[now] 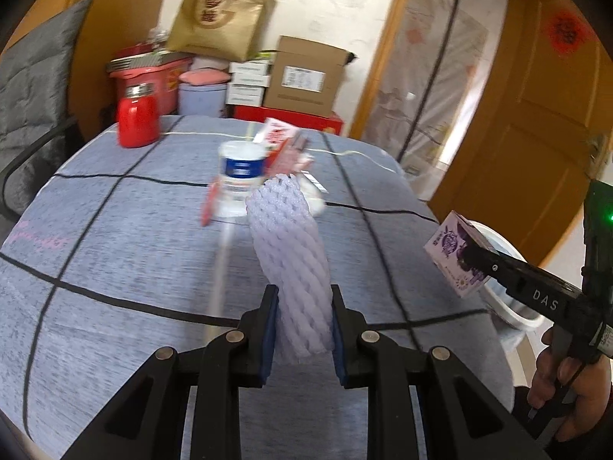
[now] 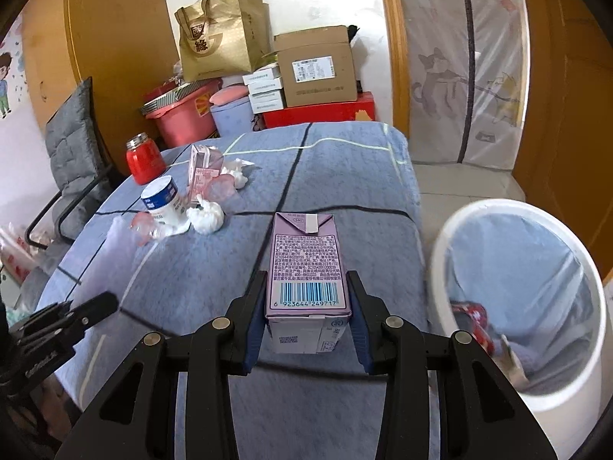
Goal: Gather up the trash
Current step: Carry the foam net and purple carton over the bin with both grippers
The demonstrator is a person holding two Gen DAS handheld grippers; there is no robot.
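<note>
This is a lived-in room of a home. A cloth-covered desk point(image 2: 337, 161) stands before wooden doors point(image 2: 567, 88), with a gold gift bag point(image 2: 224, 34), cardboard boxes point(image 2: 318, 69) and plastic tubs point(image 2: 180, 119) stacked against the wall. A cushioned chair point(image 2: 72, 145) and cartoon wall stickers point(image 2: 5, 80) sit at the left.

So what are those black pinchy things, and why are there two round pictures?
They are two grabbers, like big tongs. A person holds one in each hand, and each carries a small camera looking along its fingers, so you get one picture per grabber.

The left gripper pinches a white foam net sleeve. The right gripper pinches a purple drink carton.

Both are above a table with a blue cloth. On it lie a red jar, a white tub with a blue label, a pink carton and crumpled tissues. Beside the table stands a white bin with some trash already inside.
</note>
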